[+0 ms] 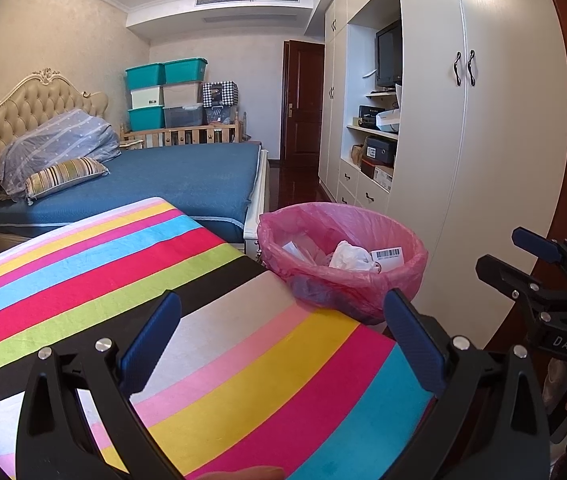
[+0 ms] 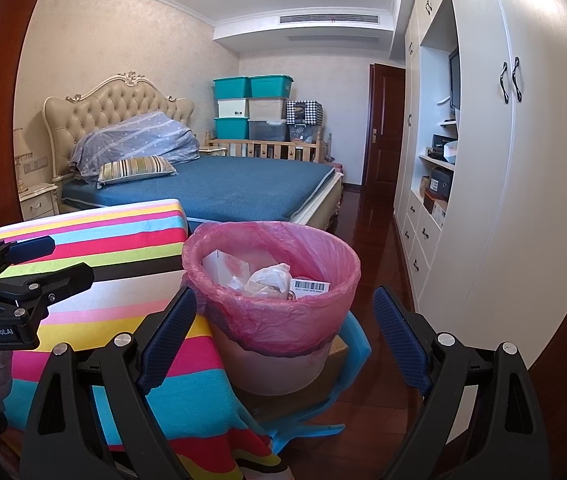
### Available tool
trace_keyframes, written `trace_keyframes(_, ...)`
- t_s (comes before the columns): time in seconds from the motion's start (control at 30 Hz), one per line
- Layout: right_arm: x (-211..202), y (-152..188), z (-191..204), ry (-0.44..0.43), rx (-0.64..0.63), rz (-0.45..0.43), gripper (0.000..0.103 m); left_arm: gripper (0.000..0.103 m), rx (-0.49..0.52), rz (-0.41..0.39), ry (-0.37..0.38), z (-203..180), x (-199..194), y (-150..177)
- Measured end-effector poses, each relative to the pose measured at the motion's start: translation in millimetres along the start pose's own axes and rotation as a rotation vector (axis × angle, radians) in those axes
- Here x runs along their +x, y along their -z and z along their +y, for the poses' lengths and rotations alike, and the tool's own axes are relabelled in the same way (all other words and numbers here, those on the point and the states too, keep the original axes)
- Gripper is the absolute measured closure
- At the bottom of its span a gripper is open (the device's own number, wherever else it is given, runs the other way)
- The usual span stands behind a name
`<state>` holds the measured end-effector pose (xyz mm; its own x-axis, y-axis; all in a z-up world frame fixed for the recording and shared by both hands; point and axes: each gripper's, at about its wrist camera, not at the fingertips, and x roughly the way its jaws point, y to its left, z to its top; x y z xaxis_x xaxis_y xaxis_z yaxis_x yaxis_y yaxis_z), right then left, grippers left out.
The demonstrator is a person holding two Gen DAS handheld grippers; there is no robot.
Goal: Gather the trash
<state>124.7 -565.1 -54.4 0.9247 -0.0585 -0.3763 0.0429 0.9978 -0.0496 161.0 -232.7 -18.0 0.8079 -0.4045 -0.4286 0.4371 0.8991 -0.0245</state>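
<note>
Already your bin (image 2: 271, 292) holds what looks like the whole haul: inside its pink liner bag (image 1: 399, 240) sit a crumpled white plastic wrapper (image 1: 349, 256), a barcode label (image 1: 387, 256) and a pale carton or paper piece (image 1: 293, 248) against the far wall. The bin stands just beside the corner of the counter, which is draped in a striped cloth (image 1: 131, 264), and in the right wrist view it rests on a cardboard box over something light blue on the floor.

Your left hand-held gripper (image 1: 283, 332) hangs over the striped cloth with its blue pads spread wide and nothing between them. Your right hand-held gripper (image 2: 285, 328) is spread just as wide, framing the bin from the near side without touching it; it carries nothing either.

As far as these views show, the cloth is bare of litter: no wrapper, scrap or paper lies on any stripe that is in sight. The near edge of the counter is hidden behind the gripper bodies, so you cannot rule out a piece there. The blue bed (image 2: 243, 188) and the dark wooden floor (image 2: 375, 240) beyond also look free of loose trash.

My judgement is that the collecting is done or very nearly so; what may be left is a check of the hidden near edge.
</note>
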Motion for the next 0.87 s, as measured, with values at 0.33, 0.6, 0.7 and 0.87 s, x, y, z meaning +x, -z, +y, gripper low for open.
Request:
trace_keyframes(0.33,1,1,2,-0.003,-0.001,0.003,0.019,0.005,0.011,-0.001,-0.003,-3,-1,0)
trace_keyframes(0.6,2,1,4,-0.004,-0.006,0.005,0.019,0.005,0.024,-0.013,-0.035,-5,-5,2)
trace_keyframes(0.7,2,-1,10,-0.007,-0.019,0.009,0.019,0.005,0.015,-0.018,-0.012,3,-11,0)
trace_keyframes(0.87,5,-6,52,-0.087,-0.067,0.043,0.019,0.005,-0.033,0.015,-0.03,50,-34,-2)
